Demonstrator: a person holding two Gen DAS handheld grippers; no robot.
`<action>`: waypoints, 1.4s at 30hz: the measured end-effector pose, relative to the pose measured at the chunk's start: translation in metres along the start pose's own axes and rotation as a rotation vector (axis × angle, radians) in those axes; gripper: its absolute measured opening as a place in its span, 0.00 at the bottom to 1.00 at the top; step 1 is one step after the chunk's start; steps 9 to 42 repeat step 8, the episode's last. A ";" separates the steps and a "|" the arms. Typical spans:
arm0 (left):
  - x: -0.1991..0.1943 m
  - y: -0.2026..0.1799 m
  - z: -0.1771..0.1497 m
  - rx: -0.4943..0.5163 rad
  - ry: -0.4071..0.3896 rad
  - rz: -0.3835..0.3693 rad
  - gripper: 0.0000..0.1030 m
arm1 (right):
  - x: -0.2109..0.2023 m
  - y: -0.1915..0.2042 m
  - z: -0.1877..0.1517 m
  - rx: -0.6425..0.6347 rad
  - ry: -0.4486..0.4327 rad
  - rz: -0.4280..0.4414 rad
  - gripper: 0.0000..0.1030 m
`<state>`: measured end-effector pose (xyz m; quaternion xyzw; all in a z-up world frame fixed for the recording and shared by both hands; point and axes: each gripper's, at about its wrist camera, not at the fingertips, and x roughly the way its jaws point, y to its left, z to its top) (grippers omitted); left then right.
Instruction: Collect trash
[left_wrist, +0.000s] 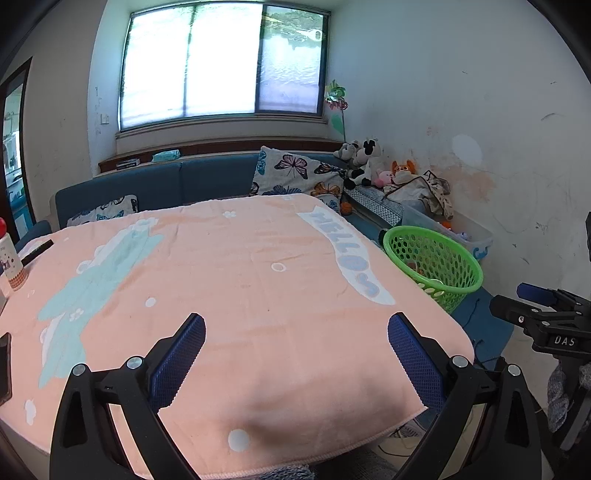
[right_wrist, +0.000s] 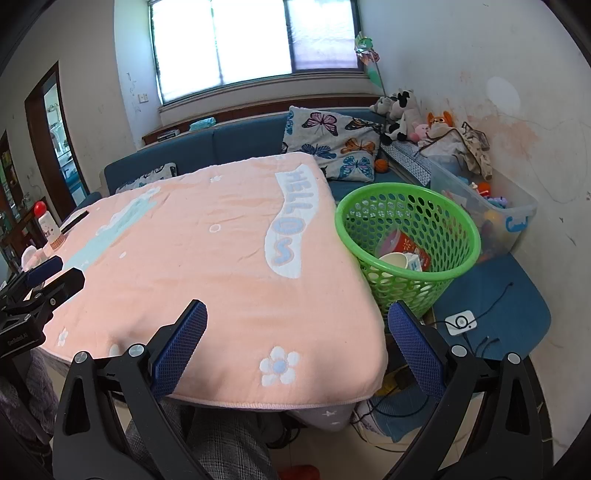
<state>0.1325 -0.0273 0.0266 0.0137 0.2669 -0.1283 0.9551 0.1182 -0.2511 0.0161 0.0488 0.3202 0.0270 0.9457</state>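
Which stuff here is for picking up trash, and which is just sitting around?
For the job: green basket, paper cup and red carton in it, left gripper, right gripper.

Just lying about: butterfly pillow, stuffed toys, bottle, toy bin.

Reading "HELLO" in pale blue letters on a white band woven into the peach cloth (right_wrist: 192, 258), ahead of the right gripper's (right_wrist: 297, 345) spread jaws and leaning toward the right jaw. Same word upside down ahead of the left gripper's (left_wrist: 295, 354) jaws, past the right jaw. "DAS" in white on the other gripper's black body (left_wrist: 563, 340), far right of the left jaws. Small white print on the black body at far left of the right jaws, too blurred to read
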 end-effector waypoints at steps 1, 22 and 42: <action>0.000 -0.001 0.000 0.001 0.001 0.003 0.93 | 0.000 0.000 0.000 0.002 -0.002 0.000 0.95; 0.000 -0.004 0.001 -0.002 0.002 0.012 0.93 | -0.003 -0.001 0.002 0.005 -0.007 0.004 0.95; 0.000 -0.004 0.001 -0.002 0.002 0.012 0.93 | -0.003 -0.001 0.002 0.005 -0.007 0.004 0.95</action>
